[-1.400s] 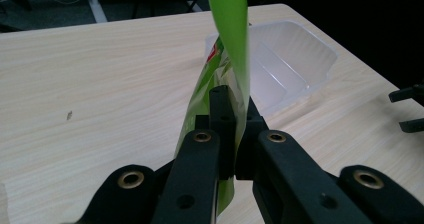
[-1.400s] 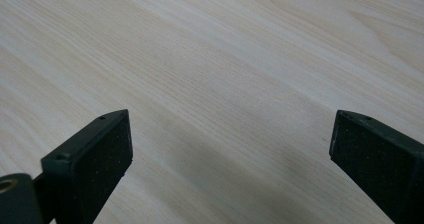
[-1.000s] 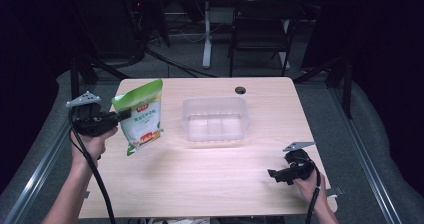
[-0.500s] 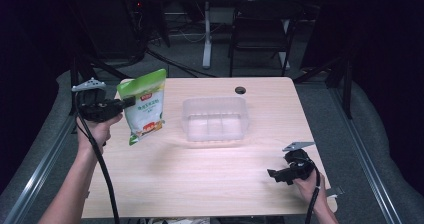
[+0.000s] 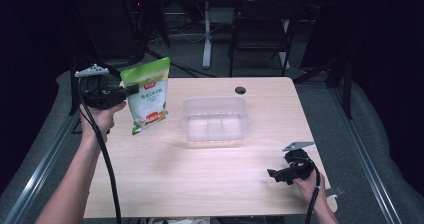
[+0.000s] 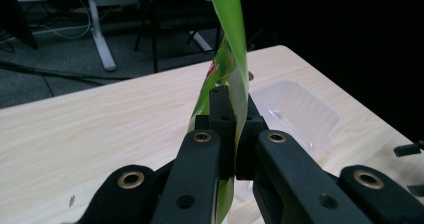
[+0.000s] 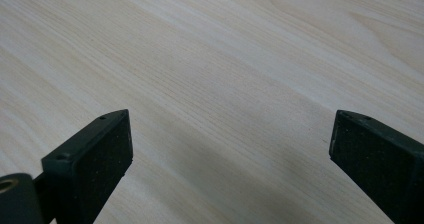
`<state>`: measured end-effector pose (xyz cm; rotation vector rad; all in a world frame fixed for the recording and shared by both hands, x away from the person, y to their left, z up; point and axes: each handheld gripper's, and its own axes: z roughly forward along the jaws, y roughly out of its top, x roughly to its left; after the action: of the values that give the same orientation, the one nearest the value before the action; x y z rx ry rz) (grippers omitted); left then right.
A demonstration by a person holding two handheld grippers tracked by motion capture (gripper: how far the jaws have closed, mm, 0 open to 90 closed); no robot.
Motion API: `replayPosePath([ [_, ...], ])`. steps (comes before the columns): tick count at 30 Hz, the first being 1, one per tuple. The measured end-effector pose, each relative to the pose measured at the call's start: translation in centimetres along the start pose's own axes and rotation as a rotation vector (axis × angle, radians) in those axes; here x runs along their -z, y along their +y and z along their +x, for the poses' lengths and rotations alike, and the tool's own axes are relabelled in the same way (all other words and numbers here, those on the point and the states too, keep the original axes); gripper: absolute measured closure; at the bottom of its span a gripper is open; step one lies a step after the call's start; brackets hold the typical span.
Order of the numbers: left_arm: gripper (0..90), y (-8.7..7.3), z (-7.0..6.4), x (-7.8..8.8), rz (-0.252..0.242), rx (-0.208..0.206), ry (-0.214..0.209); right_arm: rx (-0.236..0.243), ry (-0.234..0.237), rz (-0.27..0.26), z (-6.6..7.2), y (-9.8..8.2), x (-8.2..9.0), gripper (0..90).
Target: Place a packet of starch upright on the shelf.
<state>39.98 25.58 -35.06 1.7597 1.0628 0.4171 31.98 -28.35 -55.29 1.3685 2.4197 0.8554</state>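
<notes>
The left hand-held gripper (image 5: 131, 89) has carried the green snack pouch (image 5: 148, 95) up and toward the far side of the bench (image 5: 200, 184) since a second ago: then the pouch hung lower and nearer, with its bottom edge close to the wood, and now it hangs clear above the left part of the bench, just left of the clear plastic container (image 5: 215, 118). The jaws are clamped tight on the pouch's edge, and in the left gripper view the pinched film (image 6: 231, 59) twists upward between them. The lift looks finished, so the likely next step is moving the pouch rightward over the container. The right hand-held gripper (image 5: 276, 174) has kept its place at the near right corner, jaws spread wide over bare wood and holding nothing. Counted: one pouch, one container, two hand-held grippers, and one small dark grommet (image 5: 240, 90) at the far edge.
</notes>
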Motion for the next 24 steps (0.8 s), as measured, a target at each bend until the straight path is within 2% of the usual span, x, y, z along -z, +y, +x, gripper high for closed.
replayPosePath([
  [7, 89.9, 1.6, -0.7, -0.8, -0.009, -0.016, -0.006, 0.000, -0.002, -0.001, 0.0, 0.0, 0.1, 3.2],
  [15, 89.9, 2.8, -1.5, -2.1, -0.020, -0.028, -0.027, -0.007, -0.002, -0.003, 0.0, 0.0, 0.0, 3.8],
  [24, 89.8, 4.1, -2.6, -3.1, -0.024, -0.044, -0.033, -0.003, 0.005, 0.000, 0.0, 0.1, -0.1, 3.6],
])
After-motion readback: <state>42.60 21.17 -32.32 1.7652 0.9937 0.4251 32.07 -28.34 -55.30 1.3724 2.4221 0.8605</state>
